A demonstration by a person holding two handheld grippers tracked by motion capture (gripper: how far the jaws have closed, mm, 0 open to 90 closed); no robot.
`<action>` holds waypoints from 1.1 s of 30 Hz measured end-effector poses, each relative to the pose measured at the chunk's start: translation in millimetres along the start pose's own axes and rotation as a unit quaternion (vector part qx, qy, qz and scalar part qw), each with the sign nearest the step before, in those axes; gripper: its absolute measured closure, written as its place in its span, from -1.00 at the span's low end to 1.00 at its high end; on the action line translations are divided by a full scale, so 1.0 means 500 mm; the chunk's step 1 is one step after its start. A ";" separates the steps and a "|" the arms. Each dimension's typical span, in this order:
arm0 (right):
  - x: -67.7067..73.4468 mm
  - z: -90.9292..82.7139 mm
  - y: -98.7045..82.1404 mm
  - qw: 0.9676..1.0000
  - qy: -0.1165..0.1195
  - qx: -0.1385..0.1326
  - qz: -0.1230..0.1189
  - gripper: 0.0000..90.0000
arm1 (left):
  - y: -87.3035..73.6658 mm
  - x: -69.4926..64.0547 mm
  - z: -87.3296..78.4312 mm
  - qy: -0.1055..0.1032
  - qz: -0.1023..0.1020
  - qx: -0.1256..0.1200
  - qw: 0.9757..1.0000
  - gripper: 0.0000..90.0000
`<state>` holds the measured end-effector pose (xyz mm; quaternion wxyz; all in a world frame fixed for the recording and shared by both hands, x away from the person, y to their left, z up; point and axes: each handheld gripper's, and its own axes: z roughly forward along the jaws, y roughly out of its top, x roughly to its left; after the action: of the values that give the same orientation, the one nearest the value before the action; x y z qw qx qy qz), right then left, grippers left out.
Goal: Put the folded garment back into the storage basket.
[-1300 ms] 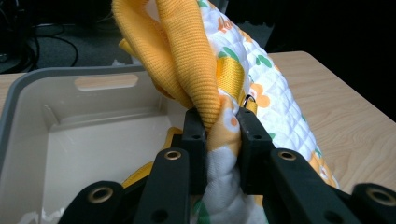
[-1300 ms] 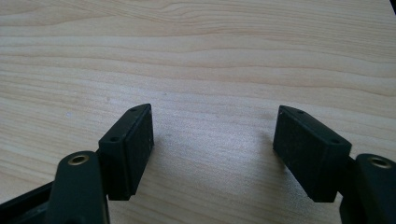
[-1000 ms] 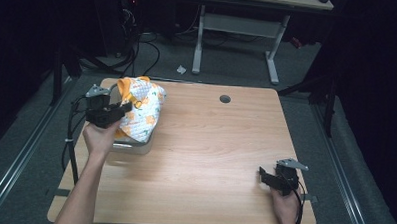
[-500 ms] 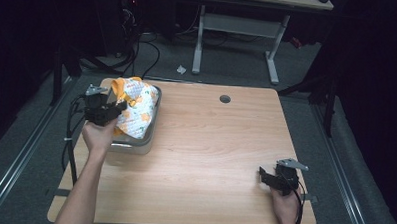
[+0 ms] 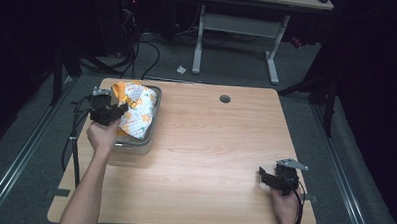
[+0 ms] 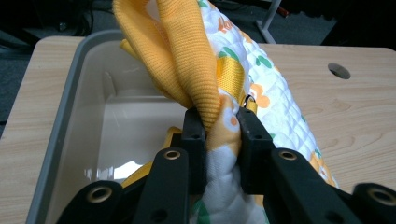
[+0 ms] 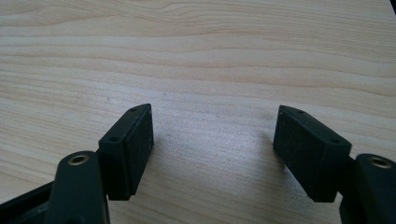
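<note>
Item: quilted bib [image 5: 136,112], orange/white print. Loc: partly in grey tub [image 5: 155,110], rest draped over rim, bench [image 5: 220,153] left-rear. L gripper [image 6: 217,133] fingers clamped on its fabric; R gripper [image 7: 212,135] fingers apart, idle. We judge stowing approx. half done; release pending.

The tub [image 5: 153,121] sits at the surface's [image 5: 210,142] far left corner, the cloth bundle [image 5: 136,110] draped in and over it; the right tool [image 5: 273,178] rests near-right, well apart.
</note>
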<state>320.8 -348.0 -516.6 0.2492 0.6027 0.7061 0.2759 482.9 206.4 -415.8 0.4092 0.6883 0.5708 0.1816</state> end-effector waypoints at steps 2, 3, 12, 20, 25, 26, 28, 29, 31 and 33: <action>0.000 0.000 0.000 1.000 0.000 0.000 0.000 -0.35 | -0.003 0.003 0.007 0.003 -0.002 0.005 1.000 0.68; 0.000 0.000 0.000 1.000 0.000 0.000 0.000 -0.35 | -0.004 0.004 0.011 0.004 -0.003 0.007 1.000 0.68; 0.000 0.000 0.000 1.000 0.000 0.000 0.000 -0.35 | -0.010 0.007 0.040 0.013 -0.007 0.028 0.999 0.67; 0.000 0.000 0.000 1.000 0.000 0.000 0.000 -0.35 | -0.019 0.005 0.066 0.020 -0.010 0.047 0.999 0.67; 0.000 0.000 0.000 1.000 0.000 0.000 0.000 -0.35 | -0.019 0.006 0.070 0.021 -0.016 0.052 0.998 0.66; 0.000 0.000 0.000 1.000 0.000 0.000 0.000 -0.35 | -0.020 0.007 0.071 0.022 -0.017 0.055 0.998 0.66; 0.000 0.000 0.000 1.000 0.000 0.000 0.000 -0.35 | -0.019 0.007 0.073 0.023 -0.019 0.058 0.998 0.65; 0.000 0.000 0.000 1.000 0.000 0.000 0.000 -0.35 | -0.019 0.007 0.074 0.026 -0.018 0.061 0.998 0.65; 0.000 0.000 0.000 1.000 0.000 0.000 0.000 -0.35 | -0.018 0.006 0.075 0.030 -0.017 0.065 0.997 0.64; 0.000 0.000 0.000 1.000 0.000 0.000 0.000 -0.35 | -0.018 0.006 0.077 0.032 -0.018 0.069 0.997 0.62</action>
<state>320.8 -347.9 -516.6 0.2493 0.6027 0.7060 0.2760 505.4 195.5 -446.3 0.3453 0.6982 0.6074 0.1559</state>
